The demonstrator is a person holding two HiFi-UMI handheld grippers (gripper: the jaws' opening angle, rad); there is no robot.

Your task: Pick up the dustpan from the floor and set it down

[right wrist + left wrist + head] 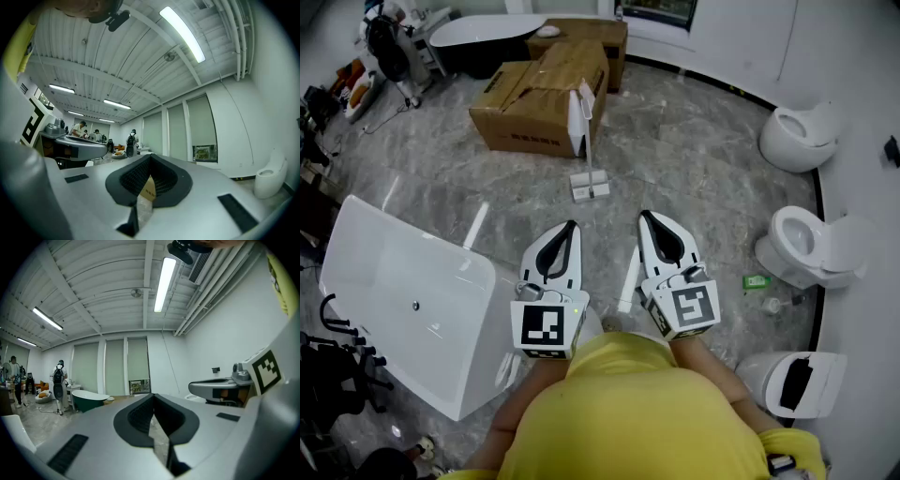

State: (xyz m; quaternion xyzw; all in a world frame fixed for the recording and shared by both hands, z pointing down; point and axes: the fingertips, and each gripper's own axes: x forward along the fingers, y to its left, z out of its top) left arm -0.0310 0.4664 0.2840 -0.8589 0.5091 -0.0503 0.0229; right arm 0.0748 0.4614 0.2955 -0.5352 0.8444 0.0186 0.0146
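**Item: dustpan** [590, 186]. White and long-handled, it stands on the marble floor [694, 150] just in front of the cardboard boxes [539, 94], well ahead of both grippers.

**Handling (judged):** likely light, stiff plastic. The smooth, thin stem may slip or swing in a loose grip, and the pan could tip if nudged.

**Where to hold (judged):** the upright stem, above the pan. A pinch across it looks sounder than one on the pan's thin edge.

**Left gripper** [572, 225]: held level, its jaws closed together with nothing between them.

**Right gripper** [645, 217]: the same, jaws fully together and empty.

Both would need to open before any grasp.
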